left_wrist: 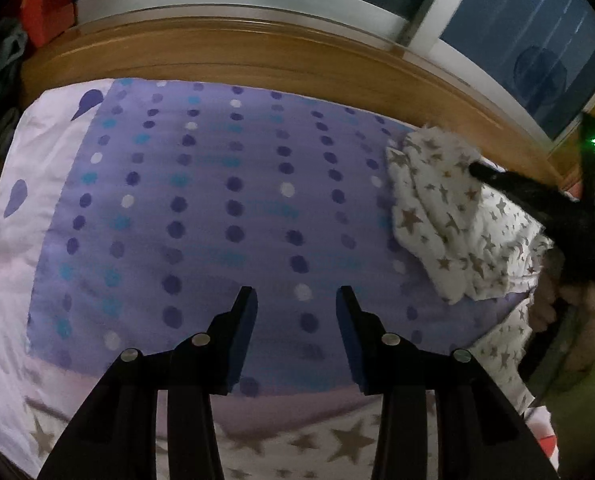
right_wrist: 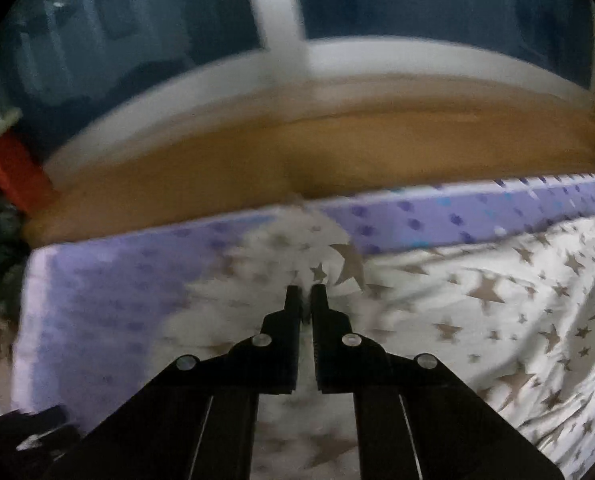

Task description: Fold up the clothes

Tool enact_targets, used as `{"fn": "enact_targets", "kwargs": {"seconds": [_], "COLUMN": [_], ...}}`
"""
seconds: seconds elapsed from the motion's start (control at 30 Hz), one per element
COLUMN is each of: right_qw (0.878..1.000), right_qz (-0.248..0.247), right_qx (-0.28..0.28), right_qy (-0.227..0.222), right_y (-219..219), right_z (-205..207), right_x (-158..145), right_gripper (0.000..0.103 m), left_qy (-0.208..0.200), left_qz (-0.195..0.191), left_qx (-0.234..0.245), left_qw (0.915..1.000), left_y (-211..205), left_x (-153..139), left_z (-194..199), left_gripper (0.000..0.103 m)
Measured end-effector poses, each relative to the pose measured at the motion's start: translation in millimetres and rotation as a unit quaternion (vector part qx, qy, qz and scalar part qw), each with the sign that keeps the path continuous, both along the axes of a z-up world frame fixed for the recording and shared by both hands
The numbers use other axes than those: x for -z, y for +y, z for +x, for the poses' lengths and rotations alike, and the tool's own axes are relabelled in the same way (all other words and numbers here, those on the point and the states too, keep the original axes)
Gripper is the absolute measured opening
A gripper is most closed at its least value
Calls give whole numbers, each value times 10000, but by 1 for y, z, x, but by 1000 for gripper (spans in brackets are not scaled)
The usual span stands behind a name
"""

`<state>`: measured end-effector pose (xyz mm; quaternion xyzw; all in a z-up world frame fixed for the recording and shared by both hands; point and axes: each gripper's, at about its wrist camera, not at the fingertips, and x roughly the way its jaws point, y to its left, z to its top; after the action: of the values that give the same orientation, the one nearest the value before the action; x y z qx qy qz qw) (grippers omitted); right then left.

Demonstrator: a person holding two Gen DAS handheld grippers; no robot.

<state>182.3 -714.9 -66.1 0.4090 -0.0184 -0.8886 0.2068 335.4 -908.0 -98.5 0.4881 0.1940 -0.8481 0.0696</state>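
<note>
left wrist view is showing the star-print garment (left_wrist: 449, 216) bunching on the dotted bedspread (left_wrist: 201, 200) off to the right of the left gripper (left_wrist: 296, 300), whose jaws are gaping empty, while the right gripper (right_wrist: 306, 294) is pinching its cloth, nearer

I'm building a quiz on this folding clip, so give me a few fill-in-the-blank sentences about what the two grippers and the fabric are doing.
1. The left gripper has its jaws ____ and holds nothing.
2. The right gripper is shut on the white garment printed with grey ____.
3. The purple bedsheet has a pattern of ____.

Missing words: open; stars; dots
</note>
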Motion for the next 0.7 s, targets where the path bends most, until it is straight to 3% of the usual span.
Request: {"fn": "enact_targets", "kwargs": {"seconds": [0.13, 0.23, 0.3, 0.37, 0.53, 0.63, 0.7], "right_qw": [9951, 9863, 9802, 9734, 9584, 9474, 9457], "right_qz": [-544, -730, -752, -769, -770, -769, -744], "right_qx": [-814, -1465, -1813, -2128, -2650, -2958, -2990], "right_qy": [-104, -207, -267, -347, -725, -950, -1036], "right_y": [-42, -89, -117, -143, -189, -217, -222], "right_z": [28, 53, 69, 83, 105, 118, 123], "right_x": [-17, -15, -11, -6, 14, 26, 27], "right_gripper": [5, 5, 5, 5, 5, 8, 18], "left_qy": [93, 512, 897, 997, 398, 448, 497], "left_qz": [133, 594, 939, 1102, 850, 803, 741], "left_qx": [-145, -349, -467, -510, -783, -880, -873], "left_qw": [9998, 9963, 9904, 9876, 9925, 9919, 9922], "left_y": [-33, -63, -80, -93, -118, -128, -130], "left_x": [5, 5, 4, 5, 15, 16, 14], "left_z": [6, 23, 38, 49, 71, 87, 91], "left_gripper": [41, 44, 71, 87, 88, 87, 88]}}
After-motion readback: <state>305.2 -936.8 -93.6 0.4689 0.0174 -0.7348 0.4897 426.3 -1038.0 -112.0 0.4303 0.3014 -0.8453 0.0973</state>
